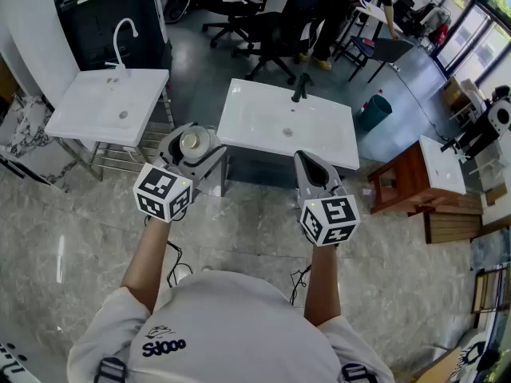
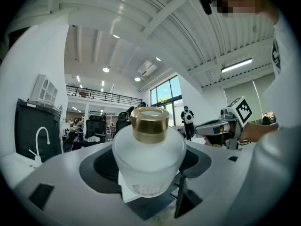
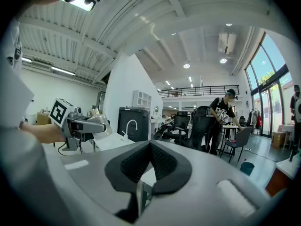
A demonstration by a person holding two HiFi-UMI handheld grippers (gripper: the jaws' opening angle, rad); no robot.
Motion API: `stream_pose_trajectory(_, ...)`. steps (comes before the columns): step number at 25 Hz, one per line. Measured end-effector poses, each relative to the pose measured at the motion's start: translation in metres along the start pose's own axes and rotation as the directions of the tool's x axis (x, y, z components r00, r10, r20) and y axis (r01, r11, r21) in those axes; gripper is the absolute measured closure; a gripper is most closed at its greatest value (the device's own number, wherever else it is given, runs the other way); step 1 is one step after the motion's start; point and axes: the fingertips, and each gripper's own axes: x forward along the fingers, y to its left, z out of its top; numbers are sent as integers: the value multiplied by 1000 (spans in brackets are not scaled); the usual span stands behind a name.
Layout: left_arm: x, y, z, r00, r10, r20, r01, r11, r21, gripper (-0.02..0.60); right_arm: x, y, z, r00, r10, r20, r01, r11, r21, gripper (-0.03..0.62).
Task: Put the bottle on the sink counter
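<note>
Head view: above a grey marbled floor [image 1: 80, 246], the left tongs [image 1: 194, 138] grasp a frosted, gold-capped bottle [image 2: 149, 154], held upright; the right tongs [image 1: 306, 159] are clenched on nothing. Just beyond stands a white sink table [image 1: 255, 114], a second sink [image 1: 96, 106] at far left, and office chairs [image 1: 247, 18] farther back.

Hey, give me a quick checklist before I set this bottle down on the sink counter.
1. The left hand-held gripper is clamped on the bottle: ok.
2. The bottle is upright with its gold cap on: ok.
3. The right hand-held gripper is shut, empty and apart from the bottle: ok.
4. The sink counter has bare space beside the basin: ok.
5. The bottle is above the counter: not ok, it looks short of the edge.
6. How full the bottle is: cannot tell.
</note>
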Motion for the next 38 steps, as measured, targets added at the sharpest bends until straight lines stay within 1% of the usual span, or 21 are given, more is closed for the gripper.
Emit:
stream_pose_trajectory(4, 4, -7, -3, 1000, 1, -9, -1, 1000, 1, 242, -4, -9, 0, 1000, 7, -4, -7, 1000, -23, 585)
stream_pose_trajectory(12, 11, -13, -7, 1000, 18, -22, -18, 1000, -2, 242, -6, -13, -8, 999, 52, -1, -52, 999, -11, 585)
stream_pose_trajectory(16, 15, -18, -7, 999, 32, -24, -32, 999, -5, 242, -9, -16, -14, 997, 74, -21, -74, 997, -20, 585)
stream_pose_trajectory(22, 24, -38, -14, 999, 40, -31, -40, 999, -16, 242, -25, -27, -27, 994, 92, -62, -94, 995, -37, 585)
stream_pose_trajectory(25, 26, -45, -19, 998, 45, -35, -46, 999, -23, 242, -29, -32, -33, 993, 97, -70, -100, 994, -46, 585)
stream_pose_trajectory(27, 29, -47, -23, 998, 42, -45, -43, 999, -23, 242, -28, -34, -35, 993, 98, -64, -100, 994, -35, 585)
stream_pose_trajectory(31, 35, -47, -27, 997, 35, -63, -36, 999, -18, 242, -21, -41, -36, 995, 94, -46, -94, 995, -10, 585)
stream_pose_trajectory(38, 63, -26, -33, 998, 16, -68, -17, 1000, -20, 242, 12, -56, -38, 995, 88, -48, -89, 996, -21, 585)
